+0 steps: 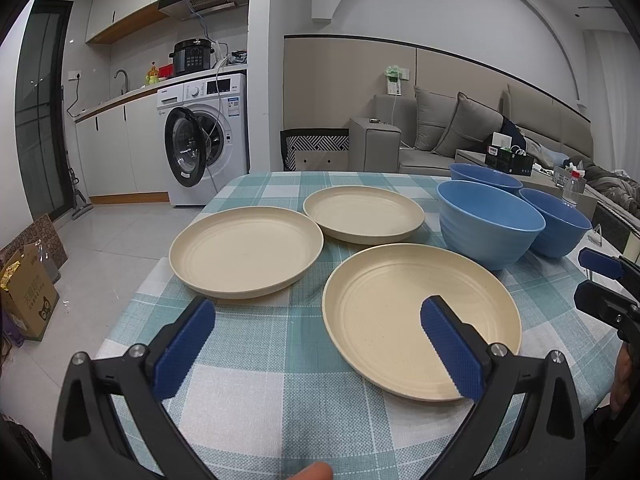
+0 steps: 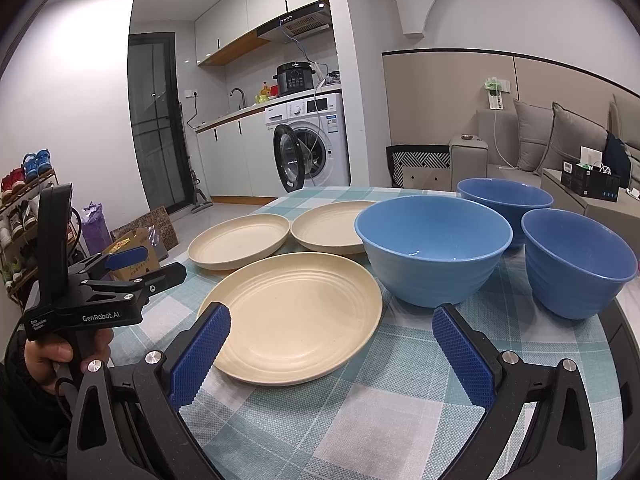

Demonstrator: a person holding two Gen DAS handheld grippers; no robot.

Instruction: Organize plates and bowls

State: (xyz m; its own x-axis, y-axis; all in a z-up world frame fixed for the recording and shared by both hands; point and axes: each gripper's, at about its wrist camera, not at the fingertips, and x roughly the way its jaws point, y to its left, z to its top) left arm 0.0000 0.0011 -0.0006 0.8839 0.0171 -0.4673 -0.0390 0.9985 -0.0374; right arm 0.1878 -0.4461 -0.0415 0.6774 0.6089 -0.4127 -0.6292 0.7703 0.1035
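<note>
Three cream plates lie apart on the checked tablecloth (image 1: 256, 364): a near plate (image 1: 400, 320) (image 2: 296, 312), a left plate (image 1: 246, 254) (image 2: 238, 246) and a far plate (image 1: 363, 214) (image 2: 328, 226). To their right stand three blue bowls in a cluster: a big front bowl (image 1: 490, 230) (image 2: 432, 248), a back bowl (image 1: 486, 176) (image 2: 504, 200) and a right bowl (image 1: 558, 222) (image 2: 576, 260). My left gripper (image 1: 318, 308) (image 2: 164, 262) hovers open and empty over the table's near left. My right gripper (image 2: 331, 316) (image 1: 588, 280) is open and empty, in front of the near plate and the front bowl.
The table's left edge drops to a tiled floor with a cardboard box (image 1: 28, 296) and a shoe rack (image 2: 24, 208). A washing machine (image 1: 208, 136) with its door open stands beyond. A grey sofa (image 1: 460, 132) and a low table (image 2: 592, 196) are at the right.
</note>
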